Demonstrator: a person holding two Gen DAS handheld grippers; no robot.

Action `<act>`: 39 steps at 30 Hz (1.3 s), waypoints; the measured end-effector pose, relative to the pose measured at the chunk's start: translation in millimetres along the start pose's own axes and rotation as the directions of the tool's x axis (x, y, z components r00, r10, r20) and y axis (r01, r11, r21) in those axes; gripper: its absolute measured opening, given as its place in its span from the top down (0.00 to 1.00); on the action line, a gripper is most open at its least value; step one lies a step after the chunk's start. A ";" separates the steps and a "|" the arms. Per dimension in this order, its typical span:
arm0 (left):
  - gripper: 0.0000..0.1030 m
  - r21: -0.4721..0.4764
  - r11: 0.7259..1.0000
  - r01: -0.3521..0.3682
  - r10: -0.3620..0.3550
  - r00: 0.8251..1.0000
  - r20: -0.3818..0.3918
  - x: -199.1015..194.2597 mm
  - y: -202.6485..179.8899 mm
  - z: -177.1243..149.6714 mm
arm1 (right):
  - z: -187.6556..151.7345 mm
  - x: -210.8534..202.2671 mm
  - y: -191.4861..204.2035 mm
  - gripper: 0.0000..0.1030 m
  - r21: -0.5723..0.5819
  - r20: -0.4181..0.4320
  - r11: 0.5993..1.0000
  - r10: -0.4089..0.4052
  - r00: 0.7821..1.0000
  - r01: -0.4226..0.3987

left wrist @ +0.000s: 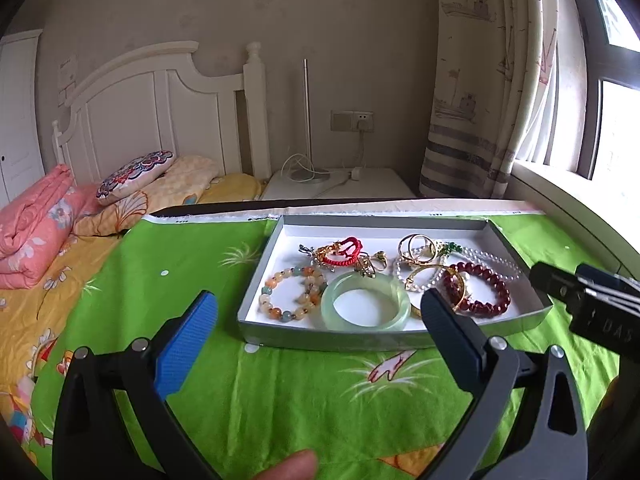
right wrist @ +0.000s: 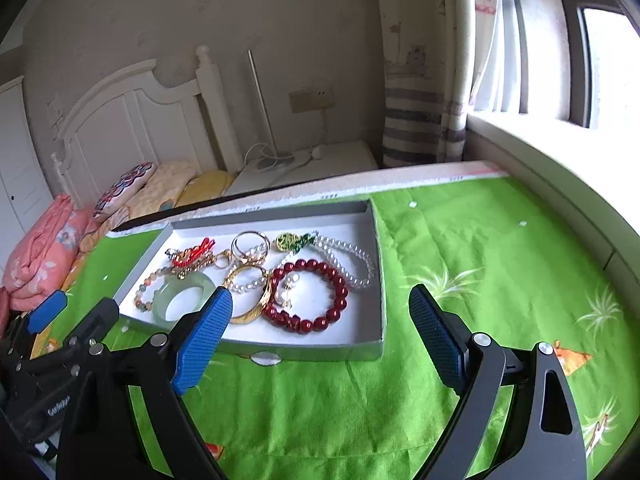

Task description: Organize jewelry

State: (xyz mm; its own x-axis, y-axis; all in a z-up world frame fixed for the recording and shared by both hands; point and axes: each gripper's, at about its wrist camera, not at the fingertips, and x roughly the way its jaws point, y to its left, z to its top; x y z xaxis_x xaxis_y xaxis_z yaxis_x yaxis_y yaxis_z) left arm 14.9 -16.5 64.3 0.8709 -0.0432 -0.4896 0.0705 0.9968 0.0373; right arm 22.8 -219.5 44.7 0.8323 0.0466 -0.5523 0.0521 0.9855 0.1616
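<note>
A shallow grey tray (left wrist: 360, 338) (right wrist: 378, 280) with a white floor lies on a green cloth. In it lie a pale green jade bangle (left wrist: 366, 300) (right wrist: 180, 294), a dark red bead bracelet (left wrist: 486, 288) (right wrist: 308, 294), a pastel bead bracelet (left wrist: 288, 292), a red cord bracelet (left wrist: 344, 252), gold bangles (left wrist: 418, 250) (right wrist: 252, 296) and a pearl strand (right wrist: 348, 258). My left gripper (left wrist: 320, 320) is open and empty, just in front of the tray. My right gripper (right wrist: 320, 320) is open and empty above the tray's near right corner; it also shows in the left wrist view (left wrist: 584, 300).
The green cloth (left wrist: 280, 392) (right wrist: 500, 248) covers a table beside a bed with pink bedding (left wrist: 32, 220). A white nightstand (left wrist: 340, 184) with cables stands behind. A windowsill (right wrist: 560, 168) and curtain run along the right.
</note>
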 end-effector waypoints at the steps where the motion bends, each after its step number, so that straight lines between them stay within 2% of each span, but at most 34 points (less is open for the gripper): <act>1: 0.02 0.006 1.000 0.000 0.000 1.000 0.004 -1.1 -0.2 -0.8 | 0.1 -1.3 1.6 0.16 -0.004 0.011 1.000 -0.013 1.000 0.013; 4: 0.02 0.021 1.000 -0.009 0.009 1.000 0.012 -2.4 -1.5 -3.1 | -1.4 0.1 6.8 0.16 -0.028 0.027 0.998 -0.057 0.998 0.058; 9: 0.02 0.033 0.999 -0.015 0.015 1.000 -0.002 1.6 -4.6 -5.6 | -15.2 16.9 14.3 0.16 -0.086 -0.024 0.993 -0.081 0.996 0.078; 25: 0.02 0.024 1.000 -0.012 0.013 1.000 -0.011 4.9 -1.8 -7.8 | -18.4 7.4 15.2 0.16 -0.093 0.026 0.993 -0.066 0.997 0.068; 39: 0.02 0.023 1.000 -0.012 0.012 1.000 -0.012 5.8 -0.9 -8.4 | -19.2 6.7 14.7 0.16 -0.093 0.027 0.993 -0.065 0.998 0.067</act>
State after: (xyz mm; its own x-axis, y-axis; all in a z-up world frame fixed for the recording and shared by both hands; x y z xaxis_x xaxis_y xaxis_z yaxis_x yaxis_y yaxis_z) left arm 15.8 -17.0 54.1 0.8658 -0.0304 -0.4994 0.0714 0.9954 0.0633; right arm 18.5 -201.5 27.7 0.8415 -0.0220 -0.5398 0.0567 0.9972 0.0477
